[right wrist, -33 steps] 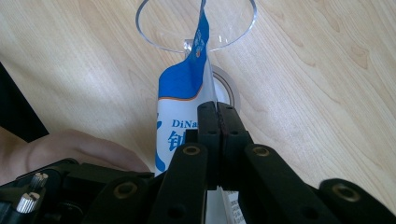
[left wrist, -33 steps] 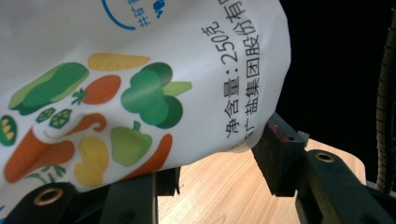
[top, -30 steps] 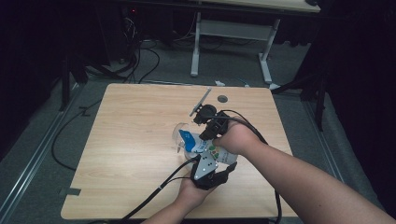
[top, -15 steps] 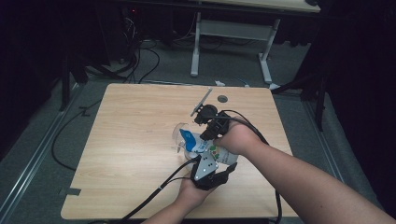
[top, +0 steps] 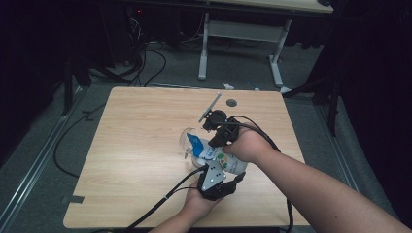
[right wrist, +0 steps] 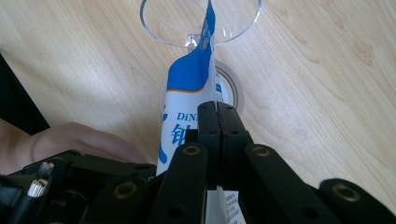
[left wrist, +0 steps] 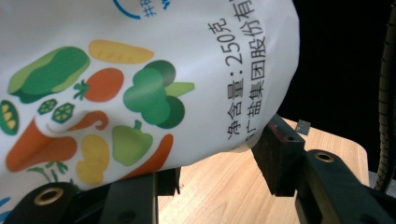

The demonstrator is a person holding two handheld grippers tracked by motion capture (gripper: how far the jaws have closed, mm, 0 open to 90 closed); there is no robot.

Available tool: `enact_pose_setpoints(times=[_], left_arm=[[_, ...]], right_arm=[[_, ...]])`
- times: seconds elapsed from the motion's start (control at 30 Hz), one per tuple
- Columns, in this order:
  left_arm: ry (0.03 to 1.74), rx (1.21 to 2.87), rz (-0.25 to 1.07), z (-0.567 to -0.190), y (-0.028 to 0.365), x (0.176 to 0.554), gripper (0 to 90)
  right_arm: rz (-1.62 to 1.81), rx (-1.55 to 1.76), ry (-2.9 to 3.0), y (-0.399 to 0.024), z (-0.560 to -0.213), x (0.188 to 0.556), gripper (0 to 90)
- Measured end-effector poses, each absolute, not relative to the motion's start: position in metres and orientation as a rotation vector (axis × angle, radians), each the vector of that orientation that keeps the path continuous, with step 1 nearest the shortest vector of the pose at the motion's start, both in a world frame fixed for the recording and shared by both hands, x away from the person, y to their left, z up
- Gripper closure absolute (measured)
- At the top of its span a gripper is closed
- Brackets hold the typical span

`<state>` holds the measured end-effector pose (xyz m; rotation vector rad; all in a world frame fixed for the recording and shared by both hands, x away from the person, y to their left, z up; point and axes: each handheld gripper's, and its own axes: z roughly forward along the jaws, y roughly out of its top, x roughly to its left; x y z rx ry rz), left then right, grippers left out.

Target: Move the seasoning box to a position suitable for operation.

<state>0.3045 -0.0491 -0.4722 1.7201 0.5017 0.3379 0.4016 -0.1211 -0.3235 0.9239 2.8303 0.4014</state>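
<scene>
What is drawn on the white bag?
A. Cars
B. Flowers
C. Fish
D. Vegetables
D: the left gripper view shows the bag printed with a carrot, a pepper, broccoli and other vegetables.

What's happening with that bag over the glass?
A person holds tongs in each hand at a wooden table. The left tongs cradle a white bag printed with vegetables; the right tongs pinch its blue top edge shut. The bag's corner points into a clear glass lying on the table.
</scene>
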Motion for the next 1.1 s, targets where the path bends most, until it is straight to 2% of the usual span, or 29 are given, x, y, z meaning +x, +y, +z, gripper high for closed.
enact_pose_setpoints(times=[1.1], left_arm=[[0.492,1.772,0.34,-0.489,-0.046,0.301,55.8]], right_arm=[[0.41,0.942,2.84,-0.128,-0.329,0.395,89.6]])
